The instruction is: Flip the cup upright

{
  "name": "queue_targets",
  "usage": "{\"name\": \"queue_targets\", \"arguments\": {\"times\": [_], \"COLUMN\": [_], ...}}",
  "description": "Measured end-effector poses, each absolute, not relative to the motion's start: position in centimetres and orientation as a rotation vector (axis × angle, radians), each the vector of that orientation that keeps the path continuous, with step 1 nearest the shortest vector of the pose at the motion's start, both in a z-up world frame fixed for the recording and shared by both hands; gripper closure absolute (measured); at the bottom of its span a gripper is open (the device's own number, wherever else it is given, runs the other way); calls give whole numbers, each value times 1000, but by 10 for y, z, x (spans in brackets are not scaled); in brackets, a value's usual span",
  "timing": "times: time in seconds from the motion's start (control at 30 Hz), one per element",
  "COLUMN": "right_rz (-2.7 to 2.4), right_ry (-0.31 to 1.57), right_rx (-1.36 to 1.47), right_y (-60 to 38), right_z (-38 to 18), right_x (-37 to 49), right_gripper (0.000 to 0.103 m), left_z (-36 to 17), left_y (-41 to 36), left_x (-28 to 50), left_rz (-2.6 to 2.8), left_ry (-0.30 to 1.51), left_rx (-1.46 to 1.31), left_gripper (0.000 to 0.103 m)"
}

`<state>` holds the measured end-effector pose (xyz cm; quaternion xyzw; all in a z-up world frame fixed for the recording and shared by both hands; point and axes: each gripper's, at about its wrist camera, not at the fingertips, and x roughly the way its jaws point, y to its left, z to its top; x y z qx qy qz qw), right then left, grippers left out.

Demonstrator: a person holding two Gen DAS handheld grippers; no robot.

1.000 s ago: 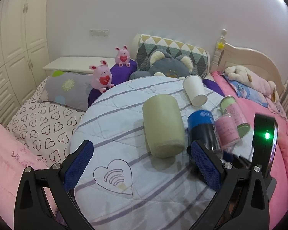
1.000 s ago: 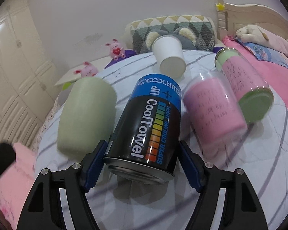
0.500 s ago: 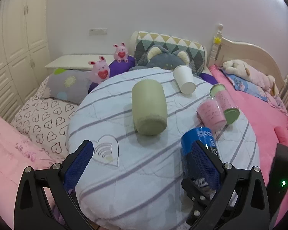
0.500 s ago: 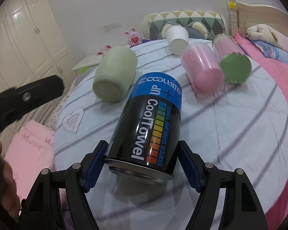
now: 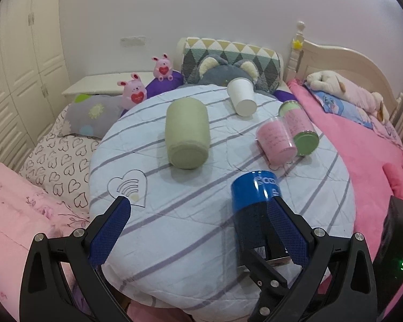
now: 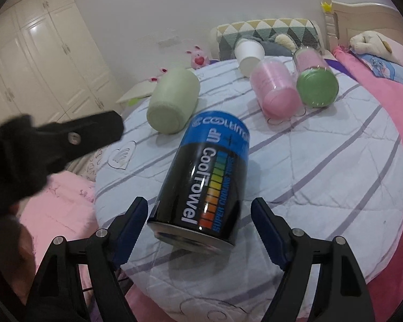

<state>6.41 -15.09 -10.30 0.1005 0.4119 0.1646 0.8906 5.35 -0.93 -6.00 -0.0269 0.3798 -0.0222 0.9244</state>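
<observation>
A black and blue "CoolTowel" can-shaped cup (image 6: 205, 182) lies tilted near the front edge of the round table (image 6: 335, 177). My right gripper (image 6: 198, 225) is open, its blue pads standing apart from the cup's sides. The cup also shows in the left wrist view (image 5: 256, 209), partly behind my left gripper's right finger. My left gripper (image 5: 198, 230) is open and empty above the table's front edge. A green cup (image 5: 186, 136), a pink cup (image 5: 276, 141), a green-capped clear cup (image 5: 299, 126) and a white paper cup (image 5: 241, 99) lie on their sides further back.
The table has a striped quilted cover (image 5: 174, 214). Beds with pink bedding (image 5: 370, 155), pillows and plush toys (image 5: 133, 90) surround it. White wardrobes (image 6: 48, 61) stand at the left. The left gripper's body (image 6: 53, 145) shows in the right wrist view.
My right gripper has opened and let go of the CoolTowel cup, which now lies tilted near the front edge. Both grippers have drawn back from the table.
</observation>
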Motion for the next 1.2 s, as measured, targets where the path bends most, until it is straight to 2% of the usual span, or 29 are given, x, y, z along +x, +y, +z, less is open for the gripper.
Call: {"name": "queue_targets", "arguments": {"times": [0.7, 1.2], "right_rz": [240, 187], "right_ry": [742, 761], "right_rx": [193, 146], "right_y": [-242, -273], "right_z": [-80, -91], "right_x": [56, 70], "right_gripper": [23, 23], "left_z": [-61, -73], "left_y": [-77, -96], "left_x": [51, 68], "left_rz": [-29, 4], "left_ry": [799, 836], "left_rx": [48, 82], "left_gripper": [0, 0]}}
